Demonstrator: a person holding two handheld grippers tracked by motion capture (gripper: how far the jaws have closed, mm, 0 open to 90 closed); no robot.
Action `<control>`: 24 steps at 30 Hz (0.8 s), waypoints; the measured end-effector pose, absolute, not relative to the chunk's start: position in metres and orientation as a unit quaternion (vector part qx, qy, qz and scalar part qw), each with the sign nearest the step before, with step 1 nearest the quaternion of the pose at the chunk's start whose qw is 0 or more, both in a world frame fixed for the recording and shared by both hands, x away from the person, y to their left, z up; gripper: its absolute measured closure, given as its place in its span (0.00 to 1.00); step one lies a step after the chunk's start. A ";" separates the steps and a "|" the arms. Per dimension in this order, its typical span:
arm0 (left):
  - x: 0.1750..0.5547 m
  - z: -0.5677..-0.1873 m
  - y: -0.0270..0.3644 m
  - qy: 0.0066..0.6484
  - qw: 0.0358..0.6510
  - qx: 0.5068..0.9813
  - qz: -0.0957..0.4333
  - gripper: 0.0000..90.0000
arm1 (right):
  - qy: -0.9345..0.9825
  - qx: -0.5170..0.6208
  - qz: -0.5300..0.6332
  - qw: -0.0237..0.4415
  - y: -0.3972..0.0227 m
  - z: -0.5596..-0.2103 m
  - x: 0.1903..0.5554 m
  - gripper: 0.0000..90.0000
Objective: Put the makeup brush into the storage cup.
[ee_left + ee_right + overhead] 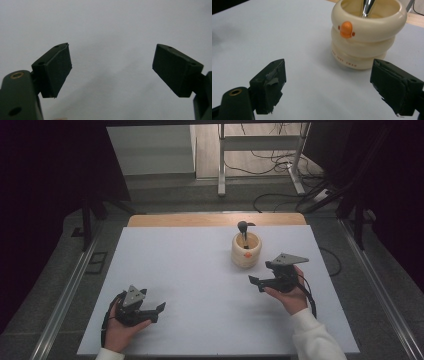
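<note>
The cup [246, 250] stands on the far right part of the counter [190, 270], upright, a cream ribbed pot with an orange knob on its side. A tool [243, 231] stands in it, its metal shaft rising past the rim and ending in a dark head; its long axis is near vertical, leaning slightly away toward the counter's far edge.

The right gripper [261, 281] is the nearer one: it hovers just beside the cup, on the person's side and a little to the right, its jaws spread wide and empty. In the right gripper view the cup [365, 37] lies ahead and right of centre, so a reach would go forward and up to the shaft [367, 7].

The left gripper [152, 312] sits well apart at the near left, jaws likewise apart, holding nothing, facing bare counter [110, 30].
</note>
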State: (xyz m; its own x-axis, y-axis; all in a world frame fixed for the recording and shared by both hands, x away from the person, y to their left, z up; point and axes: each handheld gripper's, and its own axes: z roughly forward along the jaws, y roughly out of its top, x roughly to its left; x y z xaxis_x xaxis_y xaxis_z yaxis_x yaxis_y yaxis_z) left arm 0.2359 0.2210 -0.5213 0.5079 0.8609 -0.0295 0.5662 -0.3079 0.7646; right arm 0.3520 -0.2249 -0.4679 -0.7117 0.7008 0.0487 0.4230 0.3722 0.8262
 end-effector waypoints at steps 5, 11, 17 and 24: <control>0.236 -0.521 0.221 0.455 0.372 0.784 0.198 0.18 | 0.819 0.342 0.430 0.164 -0.232 -0.473 0.343 0.16; 0.235 -0.522 0.221 0.456 0.372 0.784 0.198 0.18 | 0.823 0.345 0.422 0.160 -0.241 -0.481 0.332 0.17; 0.235 -0.522 0.222 0.456 0.372 0.784 0.199 0.18 | 0.829 0.341 0.413 0.161 -0.248 -0.486 0.322 0.17; 0.235 -0.521 0.223 0.457 0.371 0.782 0.202 0.18 | 0.829 0.345 0.413 0.153 -0.263 -0.491 0.314 0.17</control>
